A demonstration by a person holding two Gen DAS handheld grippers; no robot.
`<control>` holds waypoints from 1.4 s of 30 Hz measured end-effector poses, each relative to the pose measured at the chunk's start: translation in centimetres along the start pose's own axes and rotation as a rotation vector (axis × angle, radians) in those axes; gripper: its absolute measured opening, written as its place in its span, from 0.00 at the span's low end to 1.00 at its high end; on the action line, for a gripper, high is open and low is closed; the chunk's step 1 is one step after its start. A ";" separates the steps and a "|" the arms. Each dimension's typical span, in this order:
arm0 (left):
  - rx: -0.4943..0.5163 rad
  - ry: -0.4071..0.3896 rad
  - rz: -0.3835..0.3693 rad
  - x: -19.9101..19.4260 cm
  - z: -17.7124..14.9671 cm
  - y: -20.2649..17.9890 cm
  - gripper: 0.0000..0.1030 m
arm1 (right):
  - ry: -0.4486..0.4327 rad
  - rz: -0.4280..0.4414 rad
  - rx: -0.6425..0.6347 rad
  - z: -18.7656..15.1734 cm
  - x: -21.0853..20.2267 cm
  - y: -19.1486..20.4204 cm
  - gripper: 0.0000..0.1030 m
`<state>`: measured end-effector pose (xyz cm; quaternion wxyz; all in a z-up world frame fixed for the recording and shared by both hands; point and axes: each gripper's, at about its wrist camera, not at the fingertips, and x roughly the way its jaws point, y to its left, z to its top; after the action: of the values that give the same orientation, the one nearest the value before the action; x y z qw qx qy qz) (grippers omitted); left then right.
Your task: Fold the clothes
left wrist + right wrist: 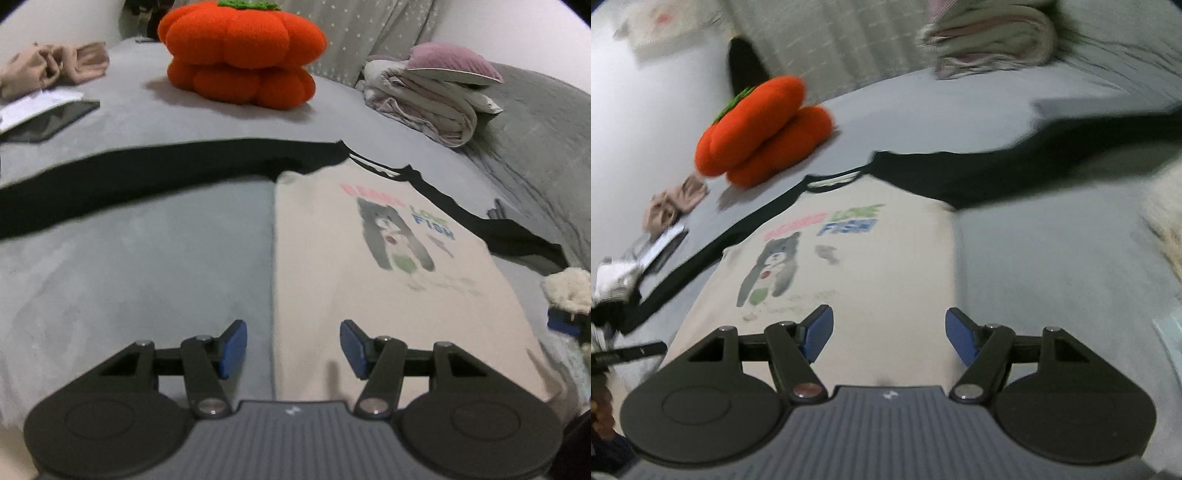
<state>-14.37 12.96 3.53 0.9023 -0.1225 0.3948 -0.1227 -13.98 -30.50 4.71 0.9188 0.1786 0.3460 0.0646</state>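
Note:
A cream long-sleeved shirt (332, 277) with black sleeves and a bear print lies flat, front up, on the grey bed. One black sleeve (147, 177) stretches out to the left. My left gripper (293, 349) hovers open over the shirt's left side edge near the hem, with nothing between its pads. In the right wrist view the same shirt (886, 266) lies below my right gripper (889, 338). That gripper is open over the lower right part of the body, and the other black sleeve (1034, 162) runs off to the right. The right gripper's blue pad (561, 321) shows at the left wrist view's right edge.
An orange pumpkin plush (240, 48) sits beyond the collar. Folded bedding (432, 99) under a purple pillow is at the back right. A beige garment (55, 66), papers and a dark tablet (51, 120) lie at the left. A fluffy cream item (1167, 210) is at the right.

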 end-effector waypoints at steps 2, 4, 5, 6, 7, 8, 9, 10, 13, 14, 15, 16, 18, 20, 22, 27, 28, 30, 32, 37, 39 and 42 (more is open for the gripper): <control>-0.005 0.014 -0.008 -0.5 -0.9 -0.2 0.53 | 0.000 -0.012 0.040 -1.5 -1.7 -1.5 0.69; -0.005 0.021 -0.023 -0.7 -1.4 -0.5 0.53 | 0.010 -0.001 0.072 -2.9 -2.9 -2.5 0.69; -0.001 0.026 -0.030 -0.7 -1.6 -0.7 0.53 | 0.021 0.019 0.091 -3.5 -3.3 -2.9 0.68; 0.011 0.037 -0.026 -0.3 -2.0 -1.1 0.52 | 0.034 0.044 0.111 -4.0 -3.7 -3.3 0.62; 0.024 0.048 -0.020 0.0 -2.3 -1.4 0.48 | 0.050 0.062 0.135 -4.6 -3.9 -3.6 0.51; 0.039 0.053 -0.003 0.2 -2.4 -1.7 0.35 | 0.067 0.070 0.140 -5.0 -3.8 -3.6 0.46; 0.055 0.057 0.012 0.4 -2.6 -2.0 0.20 | 0.083 0.075 0.137 -5.3 -3.7 -3.5 0.35; 0.075 0.056 0.019 0.3 -2.5 -2.3 0.09 | 0.099 0.080 0.134 -5.6 -3.6 -3.4 0.22; 0.047 0.040 -0.030 -1.1 -1.7 -2.2 0.06 | 0.105 0.112 0.090 -5.6 -3.8 -2.5 0.09; 0.055 0.015 -0.036 -2.1 -1.5 -2.4 0.06 | 0.079 0.122 0.095 -5.3 -4.5 -2.4 0.09; 0.062 -0.009 -0.042 -3.1 -1.3 -2.5 0.06 | 0.048 0.135 0.110 -5.1 -5.3 -2.5 0.09; 0.063 -0.025 -0.046 -3.7 -1.4 -2.5 0.06 | 0.014 0.154 0.131 -4.9 -6.3 -2.6 0.09; 0.063 -0.018 -0.047 -4.0 -1.7 -2.5 0.07 | -0.032 0.170 0.148 -4.7 -7.9 -2.6 0.09; 0.080 0.039 -0.034 -2.8 -2.4 -2.4 0.10 | -0.032 0.148 0.138 -4.9 -8.3 -2.4 0.09; 0.072 0.110 0.007 -1.2 -2.7 -2.1 0.14 | 0.034 0.075 0.107 -5.2 -6.7 -1.9 0.09; 0.080 -0.004 0.054 -3.3 -0.9 -2.1 0.61 | -0.002 0.045 0.065 -4.0 -6.9 -1.6 0.48; 0.088 -0.031 0.064 -3.6 -0.1 -2.4 0.61 | -0.033 0.049 0.097 -3.4 -7.3 -2.1 0.65; 0.103 -0.083 0.081 -4.0 1.5 -3.0 0.65 | -0.081 0.007 0.156 -1.5 -7.4 -3.3 0.66; 0.069 -0.084 0.063 -3.0 3.8 -4.0 0.70 | -0.141 -0.058 0.199 1.1 -7.4 -4.6 0.66; 0.026 -0.084 0.004 1.3 9.2 -7.7 0.95 | -0.272 -0.173 0.396 8.8 -6.0 -10.2 0.66; 0.034 -0.090 0.006 3.4 11.0 -9.3 0.99 | -0.312 -0.222 0.459 11.3 -5.2 -12.8 0.66; 0.049 -0.080 0.024 7.1 12.4 -10.8 0.99 | -0.371 -0.305 0.551 13.1 -3.4 -16.5 0.66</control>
<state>-1.83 2.08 10.24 0.9215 -0.1005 0.3566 -0.1167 -8.00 -50.32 9.80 0.8824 0.3744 0.2007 -0.2023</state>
